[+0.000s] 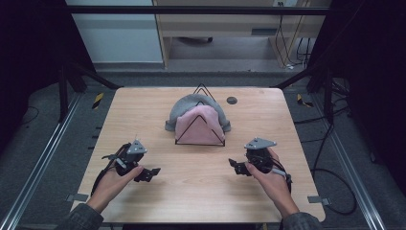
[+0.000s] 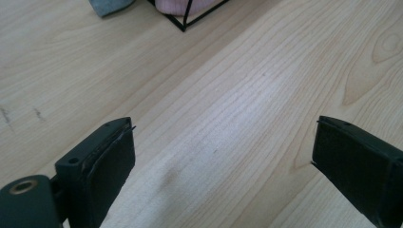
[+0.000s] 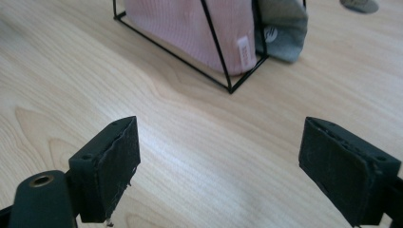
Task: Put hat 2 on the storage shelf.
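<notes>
- Both tongs, left (image 1: 149,173) and right (image 1: 235,166), gape wide, holding nothing, near the wire rack (image 1: 199,125).
- Pink cloth (image 1: 198,125) and grey cloth (image 1: 186,106) sit in that rack.

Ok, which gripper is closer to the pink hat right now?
Right, narrowly. The right gripper sits just off the pink hat's near right corner; the left gripper is farther back, off its left.

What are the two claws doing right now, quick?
Left claw: open, holding nothing, over the light wooden table.
Right claw: open, holding nothing.
</notes>
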Demonstrator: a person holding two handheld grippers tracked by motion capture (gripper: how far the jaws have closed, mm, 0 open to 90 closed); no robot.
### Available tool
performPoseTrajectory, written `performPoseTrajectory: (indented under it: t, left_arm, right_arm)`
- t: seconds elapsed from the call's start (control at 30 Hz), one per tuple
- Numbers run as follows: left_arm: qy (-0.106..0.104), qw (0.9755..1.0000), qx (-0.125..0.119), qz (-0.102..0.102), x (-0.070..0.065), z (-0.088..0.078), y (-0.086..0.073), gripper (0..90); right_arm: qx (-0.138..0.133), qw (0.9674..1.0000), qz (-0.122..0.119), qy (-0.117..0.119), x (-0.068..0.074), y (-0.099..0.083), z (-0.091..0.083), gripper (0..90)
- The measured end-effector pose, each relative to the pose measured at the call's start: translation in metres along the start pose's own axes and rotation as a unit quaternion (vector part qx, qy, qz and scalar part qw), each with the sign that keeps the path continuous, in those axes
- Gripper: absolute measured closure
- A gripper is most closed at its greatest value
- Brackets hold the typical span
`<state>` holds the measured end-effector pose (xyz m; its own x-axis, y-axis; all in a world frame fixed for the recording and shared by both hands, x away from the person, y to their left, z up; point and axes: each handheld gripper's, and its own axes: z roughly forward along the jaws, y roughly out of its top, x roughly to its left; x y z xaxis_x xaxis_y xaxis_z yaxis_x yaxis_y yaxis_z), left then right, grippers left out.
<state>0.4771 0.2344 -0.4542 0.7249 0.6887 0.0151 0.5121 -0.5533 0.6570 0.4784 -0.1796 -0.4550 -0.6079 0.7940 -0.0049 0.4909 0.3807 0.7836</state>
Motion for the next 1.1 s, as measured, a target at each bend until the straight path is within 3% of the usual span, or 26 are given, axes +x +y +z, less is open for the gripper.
performPoseTrajectory:
  t: [0.3, 0.83, 1.0, 1.1]
  left_arm:
    - [-0.003, 0.9998, 0.021, -0.007, 0.000, 0.017, -0.017, 6.5]
    - [-0.006, 0.9993, 0.033, -0.014, 0.005, 0.027, -0.027, 6.3]
    - [0.000, 0.9995, 0.030, -0.012, 0.004, 0.030, -0.029, 4.3]
    - [0.001, 0.9995, 0.032, -0.005, 0.003, 0.030, -0.030, 3.2]
  right_arm:
    - [0.021, 0.9997, 0.013, 0.004, -0.003, -0.016, 0.010, 14.1]
    - [0.045, 0.9984, 0.032, 0.015, -0.006, -0.031, 0.019, 13.7]
    - [0.074, 0.9966, 0.029, 0.021, -0.002, -0.037, 0.027, 10.9]
    - [0.075, 0.9972, 0.008, 0.004, 0.003, -0.039, 0.031, 8.6]
